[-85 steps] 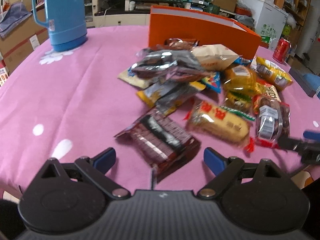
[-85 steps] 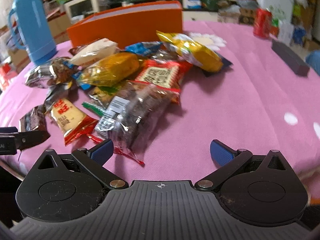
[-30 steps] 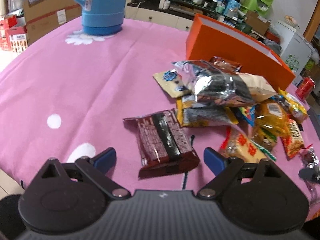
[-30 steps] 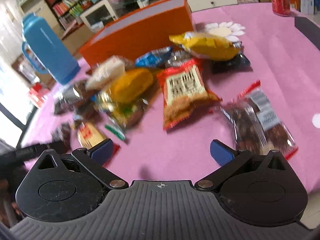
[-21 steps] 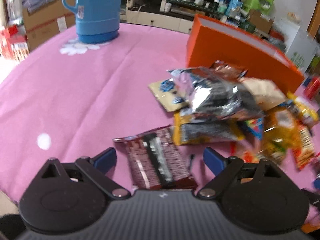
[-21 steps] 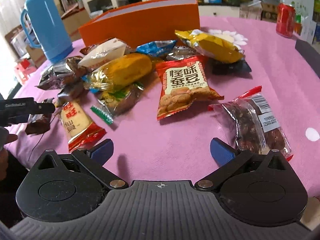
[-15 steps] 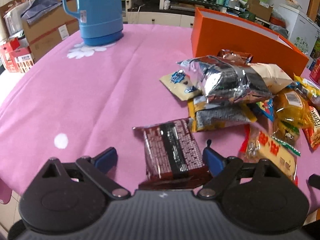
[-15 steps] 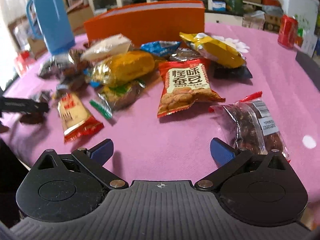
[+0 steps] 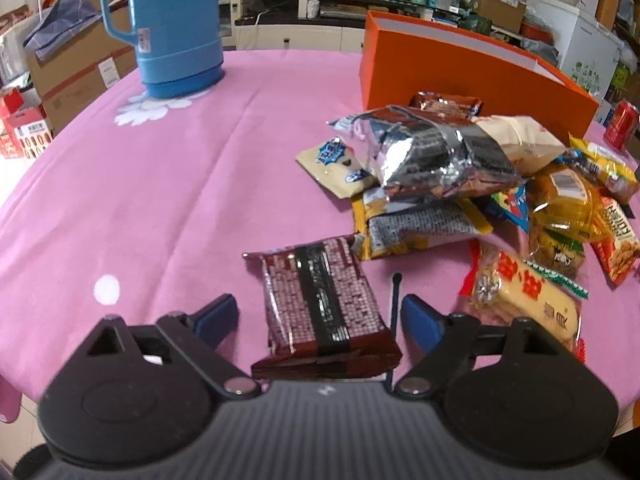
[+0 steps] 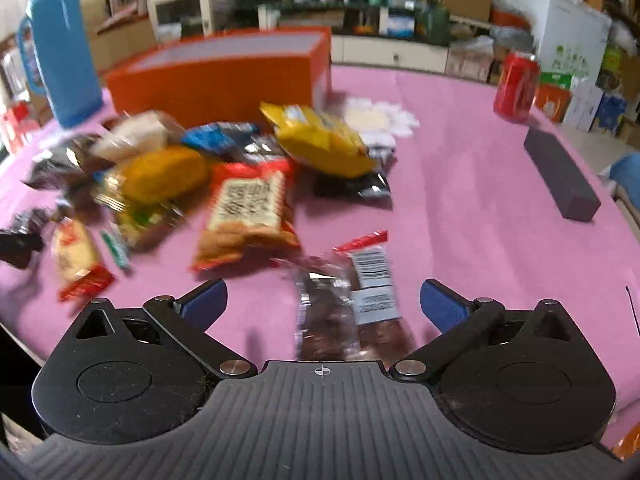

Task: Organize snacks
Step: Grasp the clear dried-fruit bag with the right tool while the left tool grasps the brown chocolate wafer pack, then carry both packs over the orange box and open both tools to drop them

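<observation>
A maroon snack packet (image 9: 324, 308) lies flat on the pink tablecloth (image 9: 160, 184), between the blue pads of my left gripper (image 9: 318, 318). The jaws are closing, and a gap still shows on each side of the packet. In the right wrist view a clear packet of brown snacks (image 10: 344, 312) with a barcode label lies between the fingers of my right gripper (image 10: 322, 306), which is open and not touching it. The snack pile (image 9: 440, 160) sits in front of the orange box (image 9: 460, 68), which also shows in the right wrist view (image 10: 224, 80).
A blue thermos (image 9: 176, 28) stands at the far left of the table. A red can (image 10: 516, 88) and a dark grey block (image 10: 560, 172) sit at the right. A red packet (image 10: 248, 212) and a yellow one (image 10: 320, 140) lie nearest the clear packet.
The left gripper has closed in around the maroon packet and its pads stand narrower. The right gripper has swung right, so the clear packet now lies between its fingers rather than beside them.
</observation>
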Motion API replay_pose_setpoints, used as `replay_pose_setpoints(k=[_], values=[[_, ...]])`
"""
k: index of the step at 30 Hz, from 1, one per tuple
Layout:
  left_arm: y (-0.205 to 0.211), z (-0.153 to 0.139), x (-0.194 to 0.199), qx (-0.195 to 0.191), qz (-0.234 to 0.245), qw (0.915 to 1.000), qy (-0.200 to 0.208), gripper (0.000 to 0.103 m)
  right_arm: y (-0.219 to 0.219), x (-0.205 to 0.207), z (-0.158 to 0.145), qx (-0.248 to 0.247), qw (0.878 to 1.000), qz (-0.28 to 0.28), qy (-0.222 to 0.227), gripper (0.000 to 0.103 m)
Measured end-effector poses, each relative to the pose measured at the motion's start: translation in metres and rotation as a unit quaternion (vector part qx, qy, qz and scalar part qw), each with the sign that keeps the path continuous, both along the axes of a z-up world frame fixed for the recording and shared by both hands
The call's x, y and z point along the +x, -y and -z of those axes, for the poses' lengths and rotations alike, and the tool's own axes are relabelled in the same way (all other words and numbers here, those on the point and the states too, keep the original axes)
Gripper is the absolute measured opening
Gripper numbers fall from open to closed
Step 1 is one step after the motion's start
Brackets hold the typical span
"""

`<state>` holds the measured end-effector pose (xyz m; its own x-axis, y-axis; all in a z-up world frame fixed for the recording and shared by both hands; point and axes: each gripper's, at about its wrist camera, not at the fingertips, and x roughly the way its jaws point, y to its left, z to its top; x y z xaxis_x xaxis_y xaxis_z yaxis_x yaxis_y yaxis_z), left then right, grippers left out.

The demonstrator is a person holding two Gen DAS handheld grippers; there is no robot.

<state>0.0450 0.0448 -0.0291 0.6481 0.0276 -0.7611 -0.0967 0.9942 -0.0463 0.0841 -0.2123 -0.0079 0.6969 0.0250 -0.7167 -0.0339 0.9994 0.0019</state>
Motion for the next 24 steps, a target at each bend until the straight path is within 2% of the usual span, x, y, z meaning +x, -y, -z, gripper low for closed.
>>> replay_pose_setpoints(k=[2,4,7,8,9,10,11,12,13,15,20,24], values=[[0.001,0.000,0.001,0.003,-0.001,1.0000,0.001,0.084,0.001,0.013,0.008,0.000,1.000,-0.005,-0.007,0.092],[0.000,0.001,0.001,0.003,-0.003,1.0000,0.002,0.084,0.001,0.020,0.018,0.003,1.000,0.001,-0.018,0.079],[0.000,0.001,0.001,0.004,-0.007,0.9999,0.008,0.082,-0.003,0.018,0.023,-0.005,1.000,-0.003,-0.026,0.079],[0.000,0.001,0.001,0.004,-0.007,0.9999,0.012,0.076,-0.003,0.017,0.024,-0.006,1.000,-0.005,-0.025,0.079],[0.001,0.000,0.001,0.004,-0.006,0.9998,0.018,0.064,-0.001,0.017,0.025,-0.001,1.000,-0.003,-0.024,0.080],[0.001,-0.002,0.001,0.003,-0.001,0.9998,0.021,0.058,-0.001,0.017,0.025,0.001,1.000,-0.001,-0.022,0.077],[0.000,-0.003,0.001,0.001,0.003,0.9997,0.023,0.048,0.000,0.016,0.024,0.000,1.000,0.002,-0.020,0.075],[-0.001,-0.004,0.000,0.002,0.004,0.9997,0.023,0.046,0.001,0.017,0.024,0.000,1.000,0.007,-0.018,0.064],[-0.002,-0.005,-0.001,0.000,0.003,0.9998,0.022,0.047,0.001,0.015,0.023,0.000,1.000,0.012,-0.012,0.045],[-0.008,-0.006,-0.006,-0.017,0.001,0.9996,0.022,0.047,0.002,0.012,0.021,0.002,1.000,0.020,-0.007,0.039],[-0.019,-0.019,-0.021,-0.051,-0.006,0.9982,0.030,0.047,0.002,0.004,0.015,0.015,1.000,0.024,0.004,0.038],[-0.026,-0.053,-0.022,-0.074,0.002,0.9952,0.064,0.047,0.002,-0.007,-0.002,0.048,0.998,0.031,0.034,0.038]])
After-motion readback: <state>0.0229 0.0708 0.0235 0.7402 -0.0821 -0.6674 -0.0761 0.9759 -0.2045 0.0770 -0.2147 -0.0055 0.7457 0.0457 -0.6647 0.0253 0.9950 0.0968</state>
